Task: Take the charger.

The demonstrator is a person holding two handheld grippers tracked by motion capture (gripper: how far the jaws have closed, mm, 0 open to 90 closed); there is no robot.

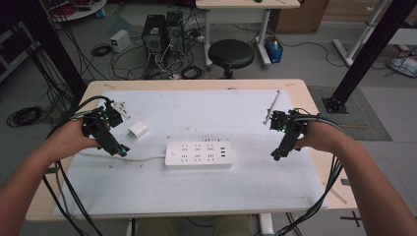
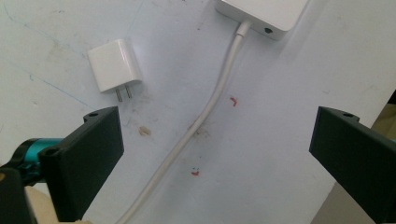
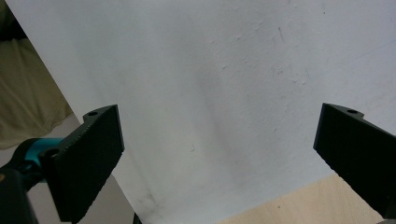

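Note:
A white power strip (image 1: pixel 198 154) lies flat in the middle of the white mat, its white cord (image 1: pixel 142 159) running off to the left. A small white plug adapter (image 1: pixel 137 130) rests on the mat just left of the strip. My left gripper (image 1: pixel 119 150) hovers over the cord, open, with nothing between its jaws. In the left gripper view the cord (image 2: pixel 196 125) passes between the spread jaws, the adapter (image 2: pixel 114 71) lies with its two prongs toward me, and the strip's end (image 2: pixel 261 14) sits at the top. My right gripper (image 1: pixel 276 154) stands open over bare mat, right of the strip.
The white mat (image 1: pixel 196 191) covers most of the wooden table (image 1: pixel 314 105). A thin white stick (image 1: pixel 271 107) lies at the mat's far right, and another small white piece (image 1: pixel 121 108) at the far left. Cables trail off both sides. A black stool (image 1: pixel 231 53) stands beyond the table.

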